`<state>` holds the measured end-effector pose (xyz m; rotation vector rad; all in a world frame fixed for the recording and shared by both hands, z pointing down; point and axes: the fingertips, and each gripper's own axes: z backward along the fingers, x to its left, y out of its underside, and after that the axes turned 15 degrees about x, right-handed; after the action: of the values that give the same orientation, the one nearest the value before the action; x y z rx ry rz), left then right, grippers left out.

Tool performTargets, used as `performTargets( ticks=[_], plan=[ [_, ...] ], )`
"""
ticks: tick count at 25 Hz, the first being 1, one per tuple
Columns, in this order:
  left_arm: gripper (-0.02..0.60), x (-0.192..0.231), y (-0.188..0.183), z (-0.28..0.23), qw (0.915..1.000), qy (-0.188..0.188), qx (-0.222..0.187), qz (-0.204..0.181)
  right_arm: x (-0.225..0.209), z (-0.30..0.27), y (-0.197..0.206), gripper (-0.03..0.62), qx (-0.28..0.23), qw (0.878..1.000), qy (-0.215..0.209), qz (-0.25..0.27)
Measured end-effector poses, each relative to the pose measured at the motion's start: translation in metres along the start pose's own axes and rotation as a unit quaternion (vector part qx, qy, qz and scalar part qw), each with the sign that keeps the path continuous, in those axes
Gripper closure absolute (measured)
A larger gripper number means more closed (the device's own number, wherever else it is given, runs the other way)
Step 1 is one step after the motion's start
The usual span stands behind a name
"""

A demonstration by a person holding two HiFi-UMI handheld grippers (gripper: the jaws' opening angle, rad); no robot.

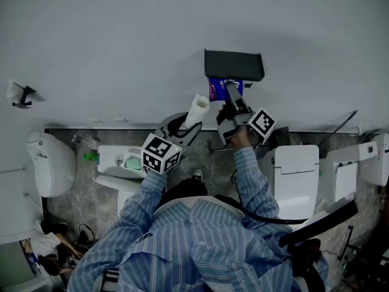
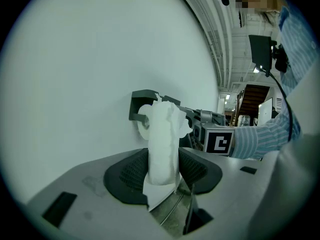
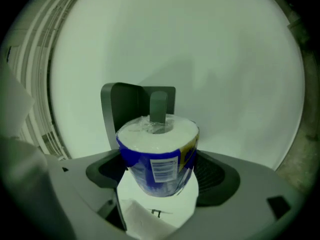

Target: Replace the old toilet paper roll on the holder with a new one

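Note:
A dark grey holder (image 1: 234, 64) is fixed to the white wall. My right gripper (image 1: 228, 97) is shut on a new roll in a blue wrapper (image 1: 223, 88), held right under the holder. In the right gripper view the wrapped roll (image 3: 159, 163) stands between the jaws, its core hole at the holder's arm (image 3: 158, 106). My left gripper (image 1: 191, 124) is shut on the old roll (image 1: 198, 109), thin, white and crumpled, left of the holder. In the left gripper view the old roll (image 2: 164, 141) stands upright between the jaws, with the holder (image 2: 141, 103) and the right gripper's marker cube (image 2: 219, 142) behind it.
Below lie a grey stone floor (image 1: 79, 196), a white toilet (image 1: 51, 163) at the left, a white basin unit (image 1: 118, 161) and white cisterns (image 1: 298, 175) at the right. A small dark fixture (image 1: 21, 94) sits on the wall far left.

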<state>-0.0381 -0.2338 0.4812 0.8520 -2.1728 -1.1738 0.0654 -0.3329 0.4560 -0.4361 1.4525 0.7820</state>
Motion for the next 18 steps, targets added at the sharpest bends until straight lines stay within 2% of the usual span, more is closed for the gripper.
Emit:
performTargets(
  ticks=[4, 8, 10, 14, 18],
  plan=[
    [0.4, 0.001, 0.003, 0.002, 1.0, -0.004, 0.001, 0.003, -0.004, -0.001, 0.002, 0.171, 0.006, 1.0, -0.002, -0.011],
    [0.4, 0.001, 0.006, 0.002, 1.0, -0.005, 0.005, 0.005, -0.004, -0.002, 0.002, 0.171, 0.026, 1.0, -0.004, 0.002],
    [0.4, 0.0, 0.006, 0.001, 1.0, -0.003, 0.006, 0.004, -0.004, -0.002, 0.004, 0.171, 0.043, 0.999, -0.002, 0.016],
    [0.4, 0.0, 0.004, -0.001, 1.0, 0.0, 0.004, 0.005, -0.007, -0.003, 0.013, 0.171, 0.088, 0.992, 0.036, 0.083],
    [0.4, -0.004, 0.004, -0.001, 1.0, 0.004, 0.003, 0.005, -0.004, 0.002, 0.022, 0.171, 0.1, 0.989, 0.047, 0.094]
  ],
)
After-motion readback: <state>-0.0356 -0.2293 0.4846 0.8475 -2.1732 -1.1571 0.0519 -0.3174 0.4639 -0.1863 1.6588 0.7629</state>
